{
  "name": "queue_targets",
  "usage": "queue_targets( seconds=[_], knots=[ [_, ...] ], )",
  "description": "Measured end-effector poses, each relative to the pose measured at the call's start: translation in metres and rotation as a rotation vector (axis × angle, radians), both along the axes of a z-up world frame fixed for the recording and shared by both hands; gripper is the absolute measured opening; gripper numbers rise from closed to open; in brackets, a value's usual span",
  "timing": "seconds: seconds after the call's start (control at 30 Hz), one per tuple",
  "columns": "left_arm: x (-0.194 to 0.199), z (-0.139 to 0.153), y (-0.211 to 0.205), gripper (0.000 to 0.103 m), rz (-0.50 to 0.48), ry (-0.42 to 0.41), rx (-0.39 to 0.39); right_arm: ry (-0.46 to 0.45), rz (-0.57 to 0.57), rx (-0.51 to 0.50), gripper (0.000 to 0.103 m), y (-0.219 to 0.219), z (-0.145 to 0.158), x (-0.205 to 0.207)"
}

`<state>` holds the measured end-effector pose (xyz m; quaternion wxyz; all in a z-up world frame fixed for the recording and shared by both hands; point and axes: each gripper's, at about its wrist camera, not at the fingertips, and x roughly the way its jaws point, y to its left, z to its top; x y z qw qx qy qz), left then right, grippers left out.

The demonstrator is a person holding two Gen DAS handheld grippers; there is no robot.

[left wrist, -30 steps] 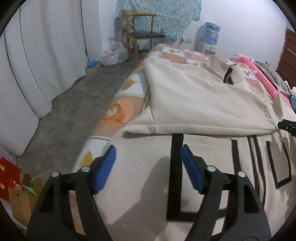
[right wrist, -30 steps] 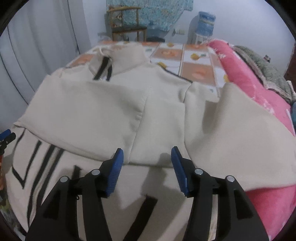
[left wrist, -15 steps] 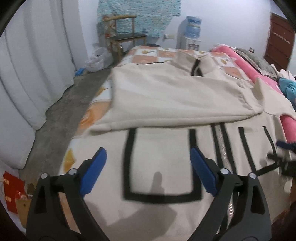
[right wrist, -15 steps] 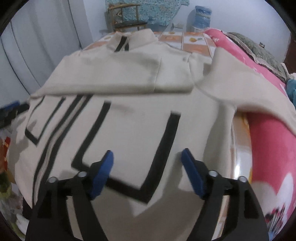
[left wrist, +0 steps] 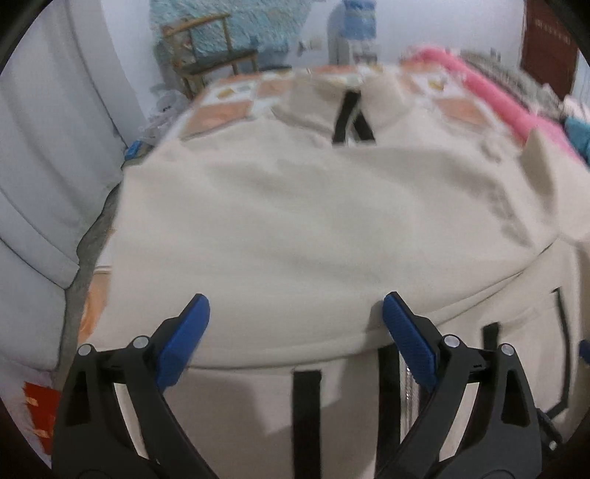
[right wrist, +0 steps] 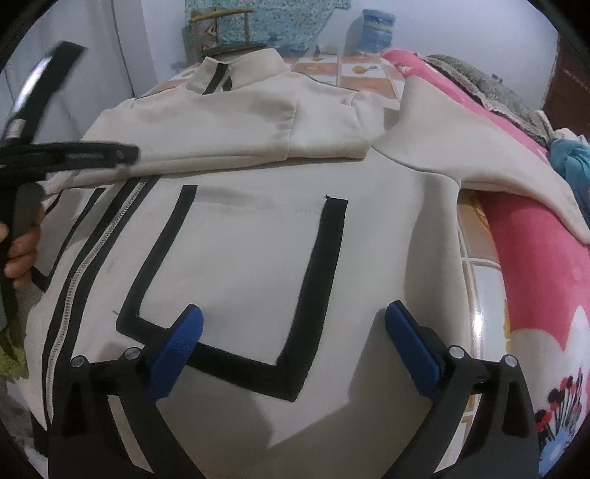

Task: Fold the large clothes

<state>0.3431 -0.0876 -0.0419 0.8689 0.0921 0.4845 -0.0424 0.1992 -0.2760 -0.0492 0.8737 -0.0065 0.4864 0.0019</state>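
The cream zip-front jacket with black trim is spread flat on the bed for folding — both the left tongs and right tongs are held released above it, nothing gripped.

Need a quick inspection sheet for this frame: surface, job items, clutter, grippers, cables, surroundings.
Surface: bed with an orange-and-white patterned sheet, largely covered by the garment.
Job's things: beige jacket lying flat, front up, black trim, zipper down the middle; one sleeve folded across the chest, the other sleeve draped over the pink blanket.
Clutter: teal cloth at the far right edge of the bed.
Grippers: left gripper open over the folded sleeve's lower edge, holding nothing; right gripper open over the jacket pocket, holding nothing.
Cables: nothing seen.
Surroundings: wooden chair, water dispenser, white curtain, dark door.
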Motion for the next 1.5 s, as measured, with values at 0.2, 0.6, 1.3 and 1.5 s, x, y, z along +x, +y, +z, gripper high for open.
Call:
queue_targets(
  seconds=[0.2, 0.6, 1.3, 1.5],
  knots=[
    [-0.005, -0.006, 0.010, 0.096, 0.052, -0.021, -0.081, -0.004, -0.030, 0.009, 0.096, 0.000, -0.001, -0.001],
    [-0.004, -0.010, 0.015, 0.096, 0.101, -0.019, -0.123, 0.046, -0.030, 0.011, 0.096, -0.001, 0.000, 0.003],
    [0.003, -0.009, 0.018, 0.096, 0.073, 0.020, -0.126, -0.010, -0.093, 0.011, 0.097, 0.004, -0.002, -0.002],
    [0.001, -0.010, 0.017, 0.096, 0.060, 0.002, -0.130, -0.001, -0.078, 0.018, 0.097, 0.002, -0.003, 0.002]
  ],
)
